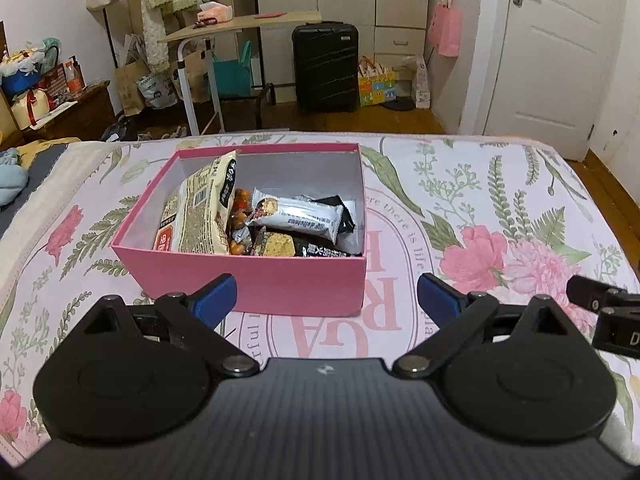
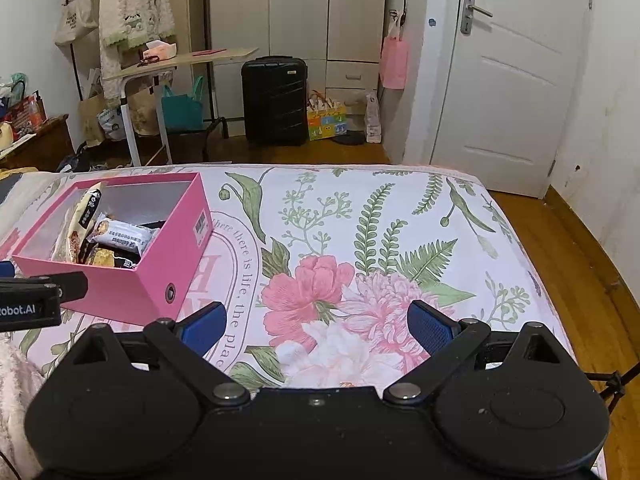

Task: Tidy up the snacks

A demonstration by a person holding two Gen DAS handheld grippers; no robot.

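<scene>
Nearest, the left gripper (image 1: 327,294) hangs low over the bed (image 1: 500,208), its blue pads (image 1: 216,298) spread wide with nothing between them; they touch nothing and point at the near wall of the pink box (image 1: 256,280), which sits just ahead on the floral sheet. Beside it, the right gripper (image 2: 316,326) is likewise spread wide and empty, its pads (image 2: 430,330) over a printed pink flower, with the box (image 2: 116,286) off to its left. Part of each tool shows at the edge of the other's view. Inside the box lie the snacks: a tall beige bag (image 1: 200,208) leaning against the left wall, a white bar (image 1: 298,214) lying across the middle, dark wrappers (image 1: 332,250) beneath and beside it, and small orange pieces (image 1: 239,216) between bag and bar. Past the foot of the bed stand a black suitcase (image 1: 325,66), a small side table (image 1: 240,26) and a white door (image 1: 554,44).
</scene>
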